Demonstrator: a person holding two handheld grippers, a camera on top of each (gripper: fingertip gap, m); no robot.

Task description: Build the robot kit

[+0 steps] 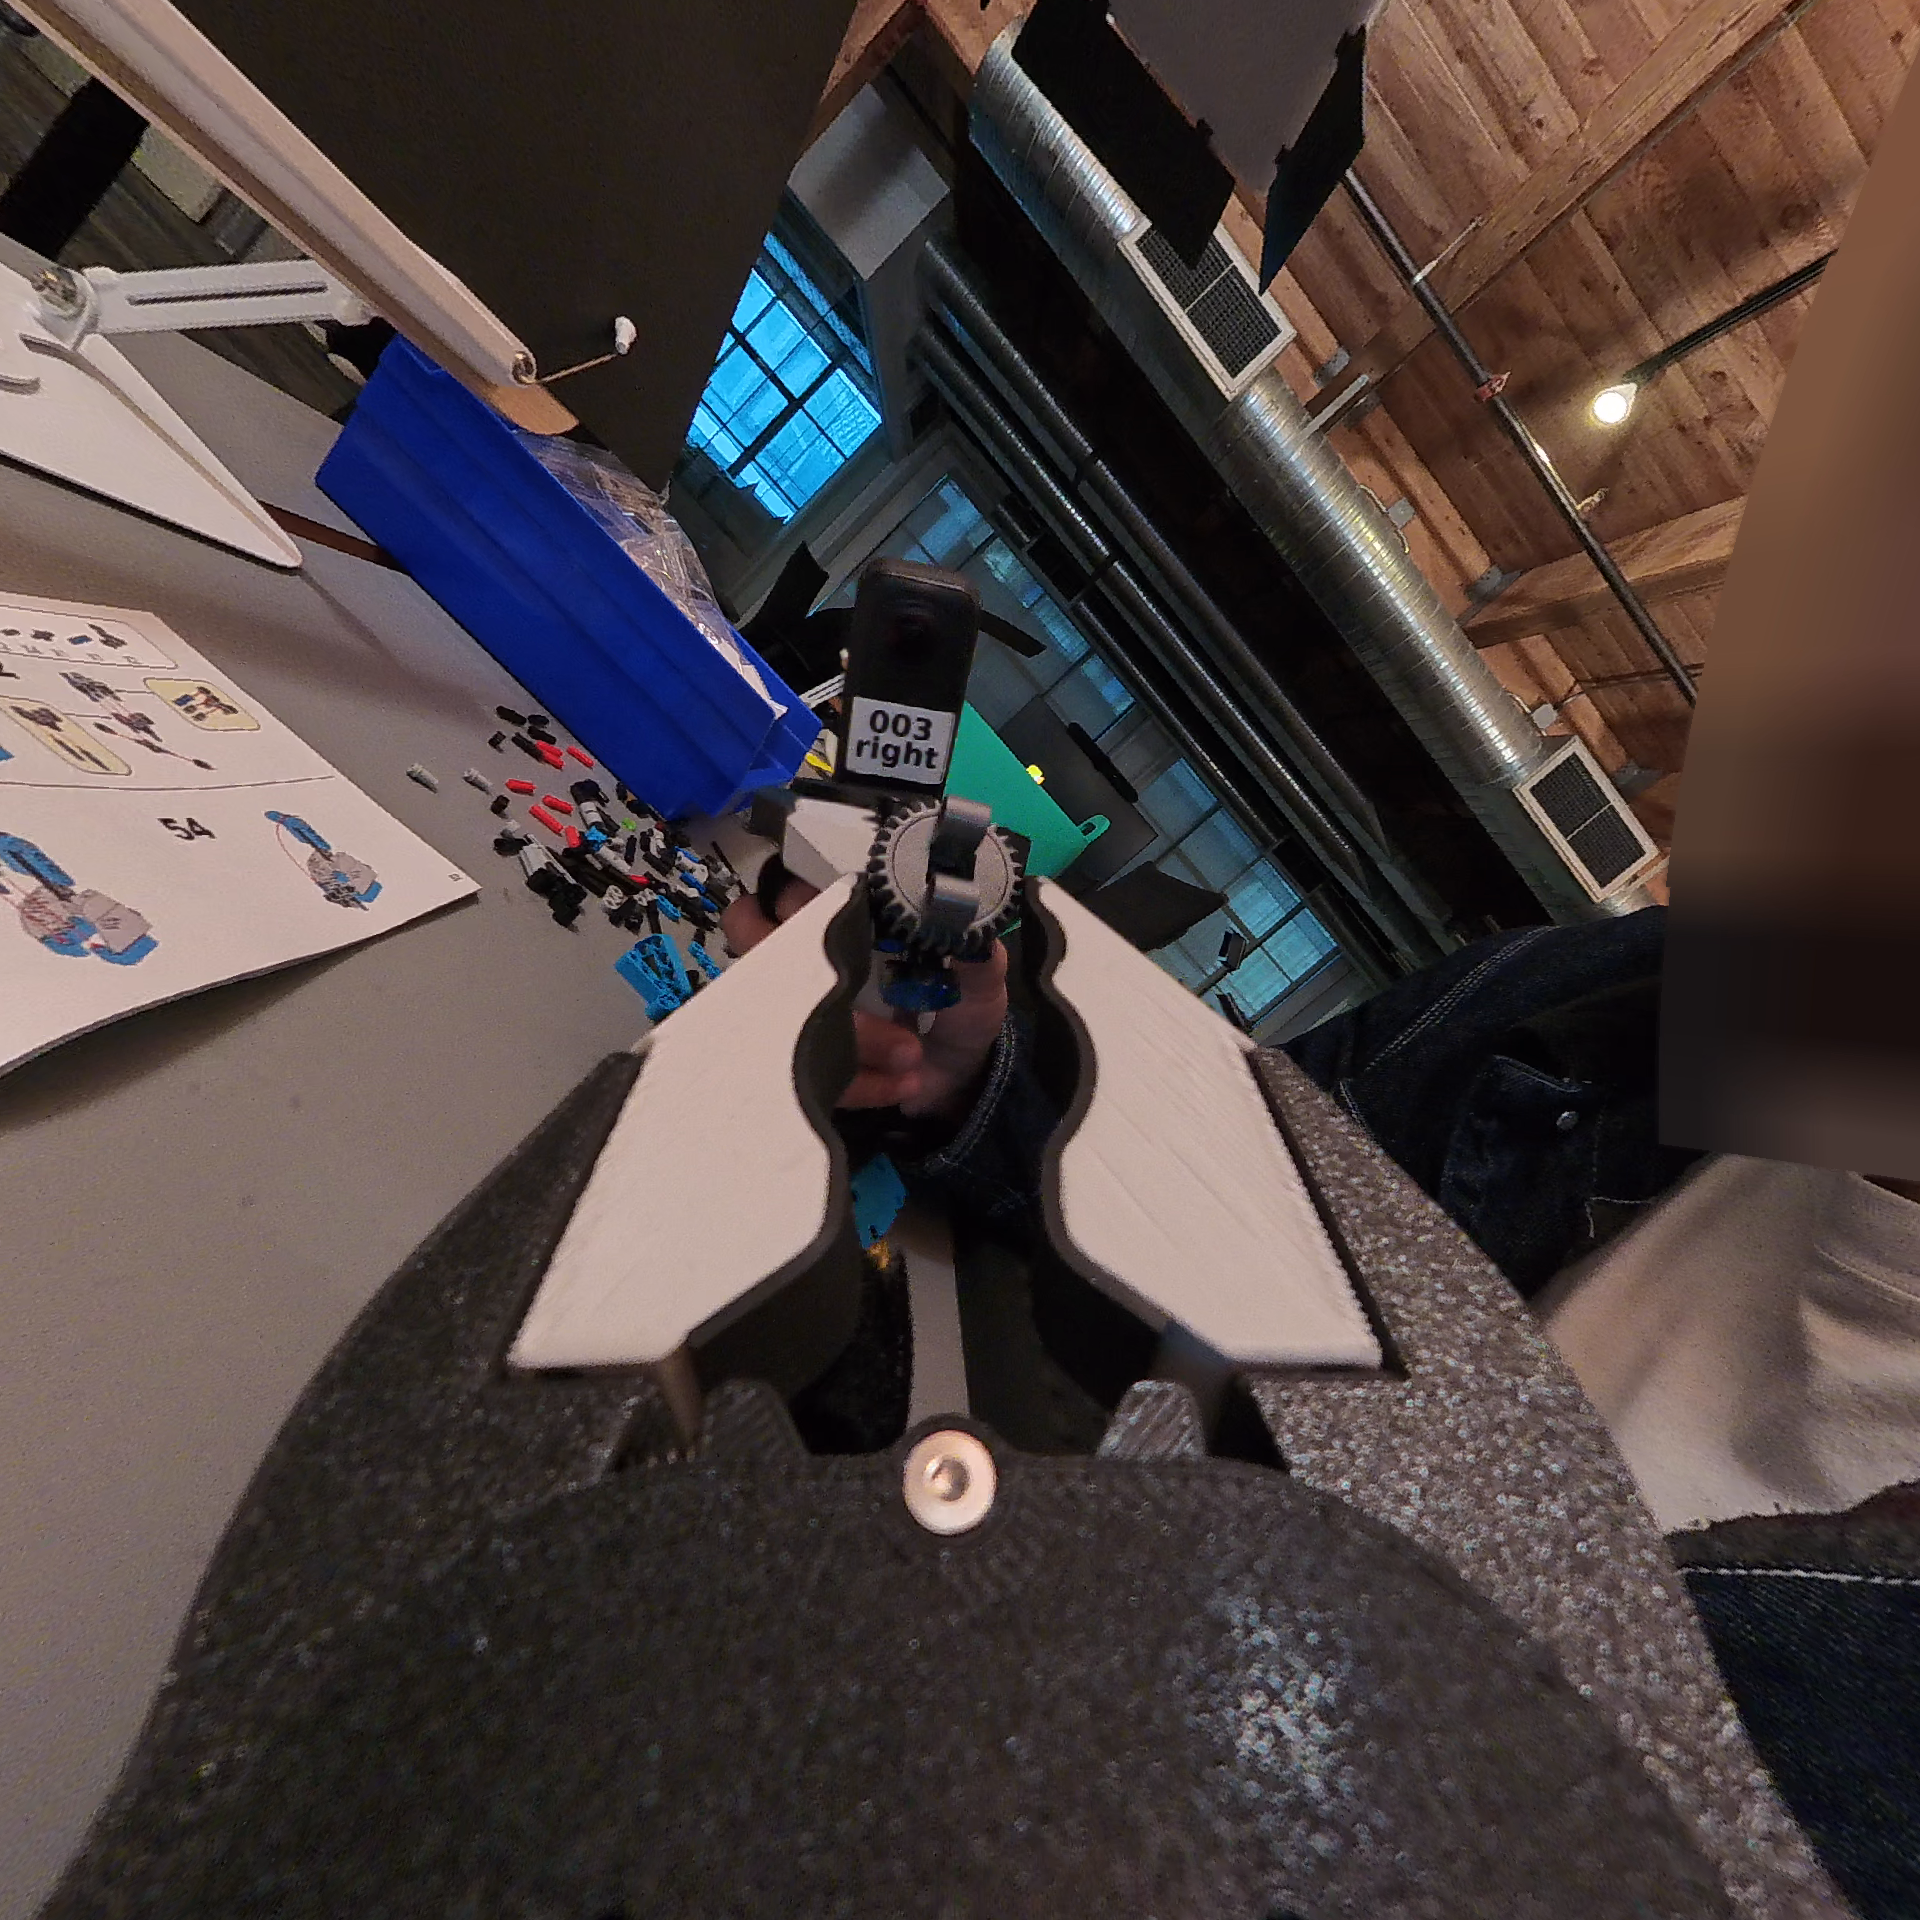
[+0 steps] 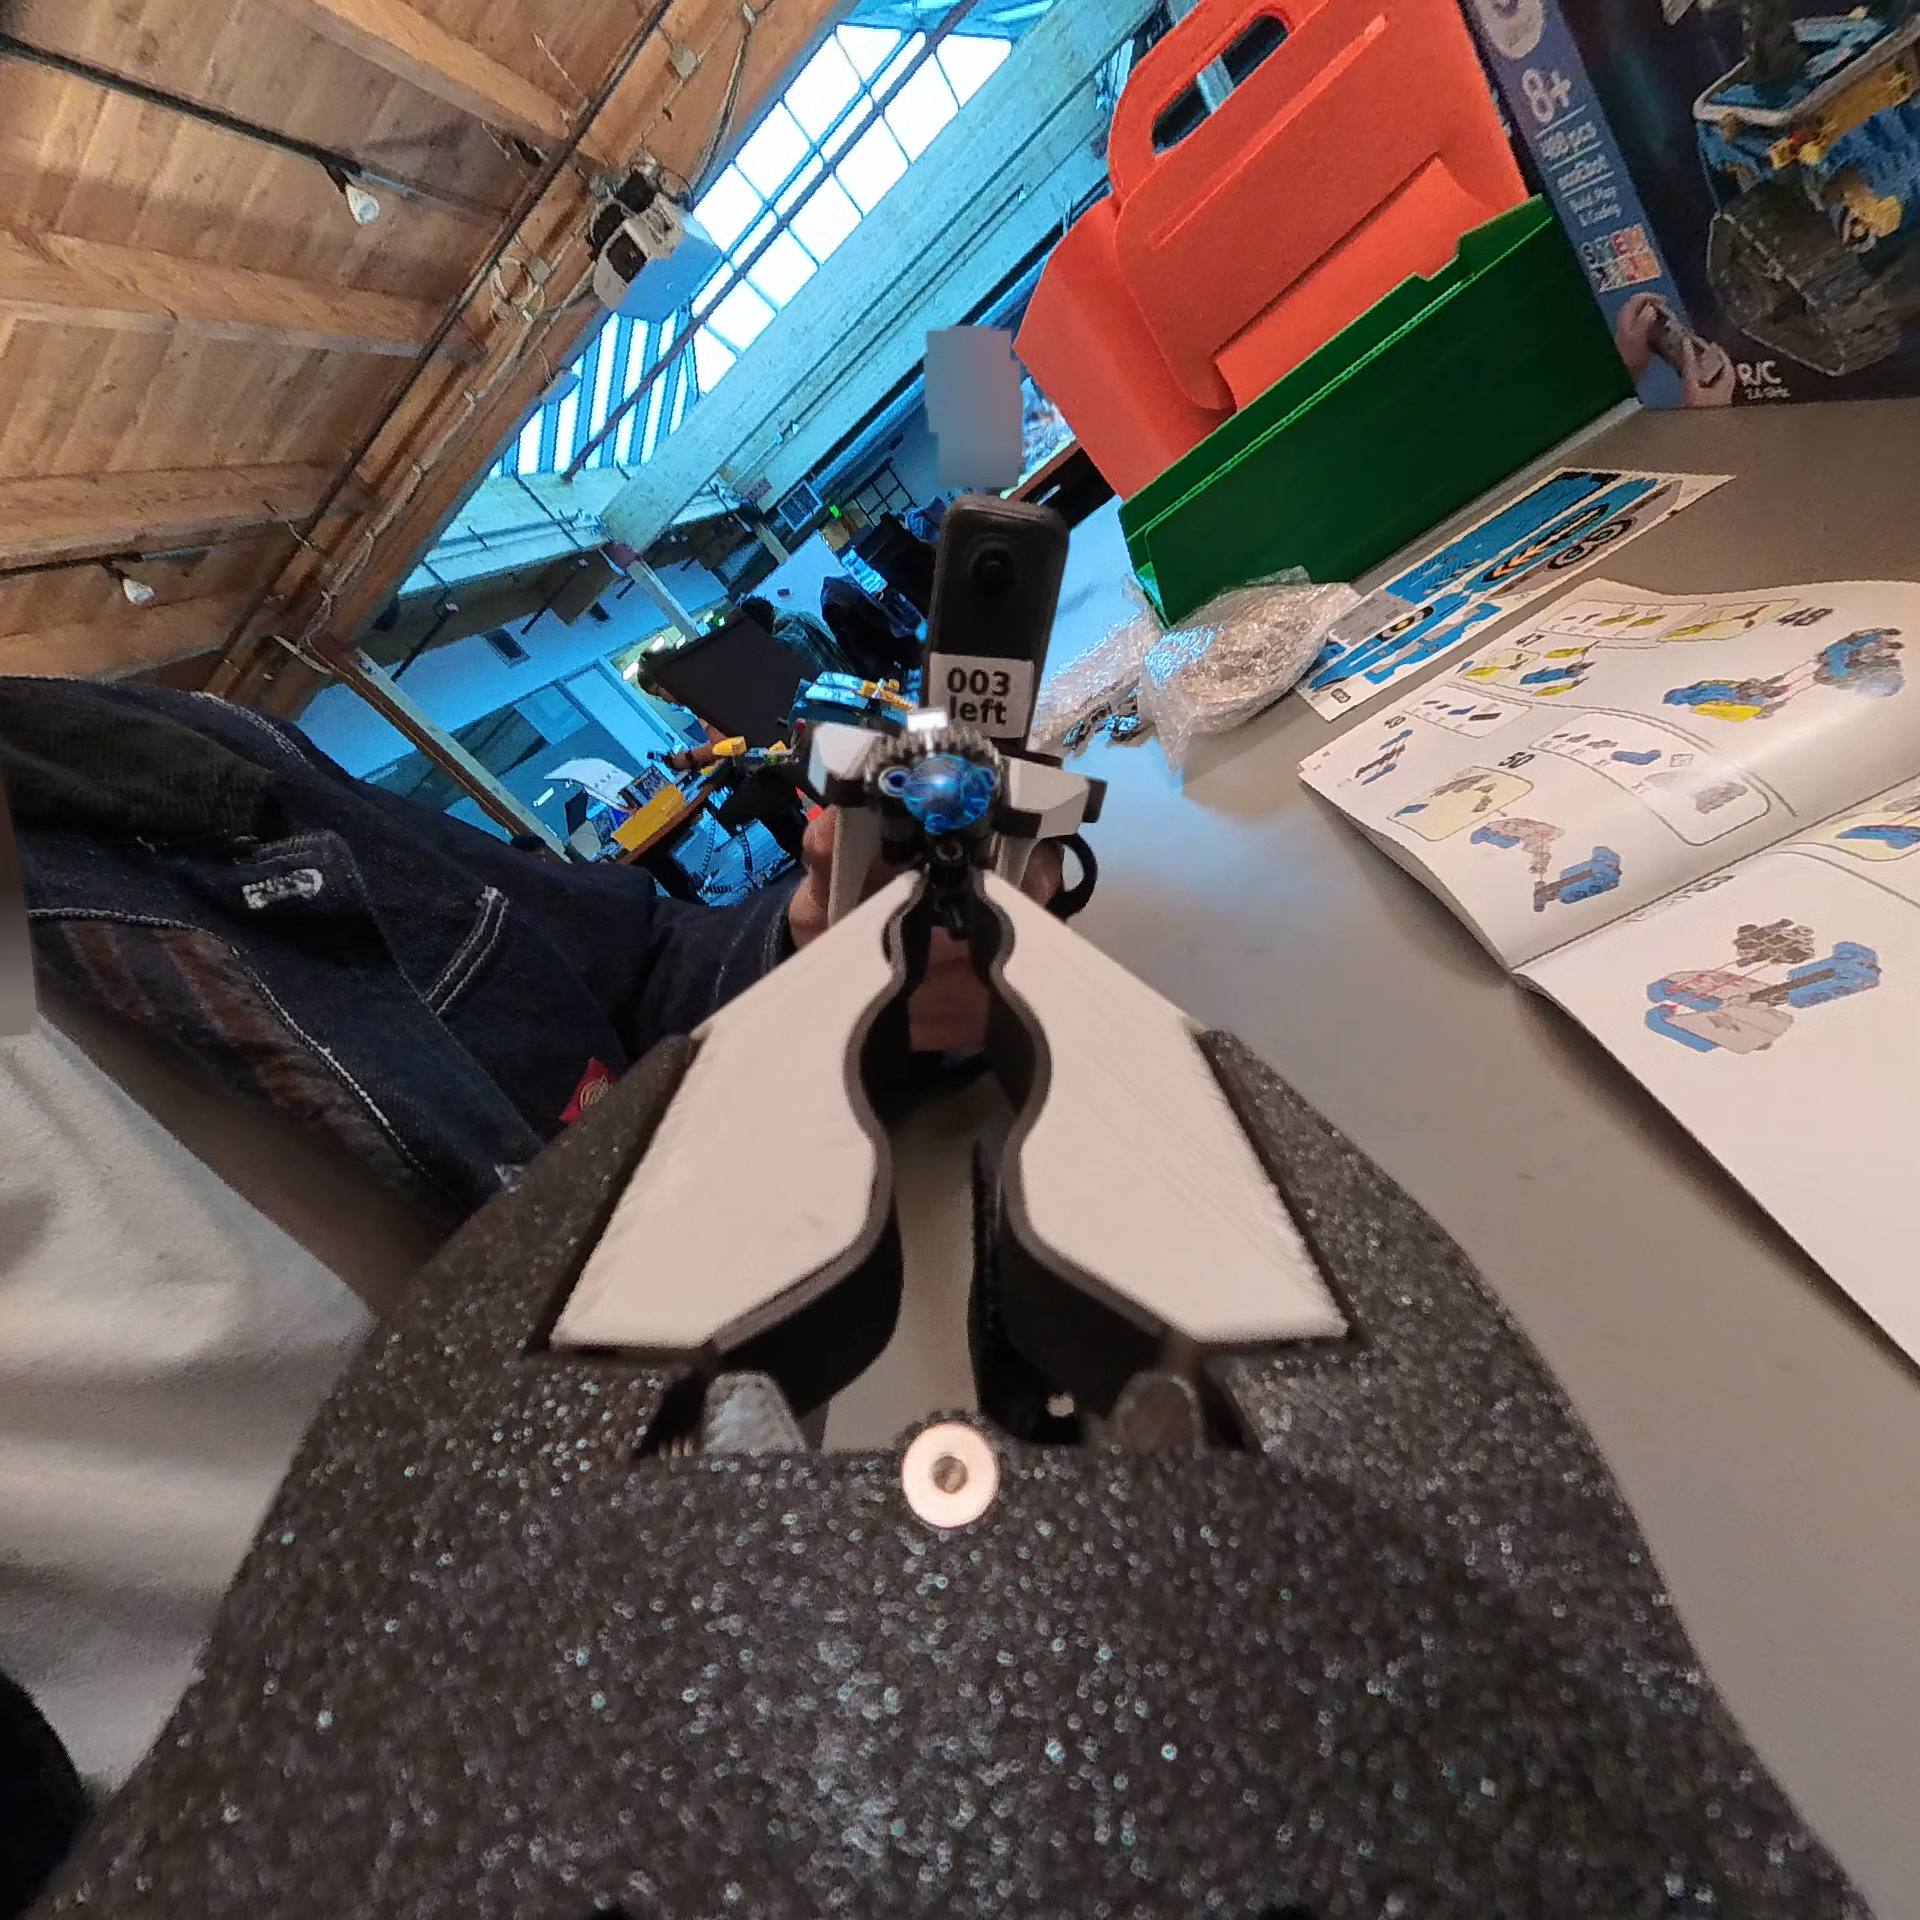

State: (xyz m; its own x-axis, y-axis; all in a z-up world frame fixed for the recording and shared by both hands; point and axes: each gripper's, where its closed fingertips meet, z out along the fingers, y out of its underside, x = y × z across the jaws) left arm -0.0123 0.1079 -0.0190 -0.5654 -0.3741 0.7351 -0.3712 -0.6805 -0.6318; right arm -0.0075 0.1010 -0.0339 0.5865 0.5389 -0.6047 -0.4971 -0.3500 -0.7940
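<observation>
Two grippers meet tip to tip above the grey table, and between them sits one small brick-built assembly: a dark toothed gear wheel with a grey hub and a blue piece below it. My left gripper has its white fingers drawn in narrow at the tips, pressed on either side of the gear end. From the other camera, my right gripper is likewise narrow, its tips pinching the dark stem under a shiny blue knob on that same assembly. I judge both are clamped on it, though the exact contact points are small and partly hidden.

It looks light, rigid plastic, smooth and rather slippery, held together only by push-fit pins, so I judge it could pop apart if twisted or squeezed hard. The gear's teeth offer the better purchase; flat sides of the beams seem safest.

Near the left lies a scatter of loose black, red and blue pieces beside a blue bin, with an open instruction booklet on the table.
</observation>
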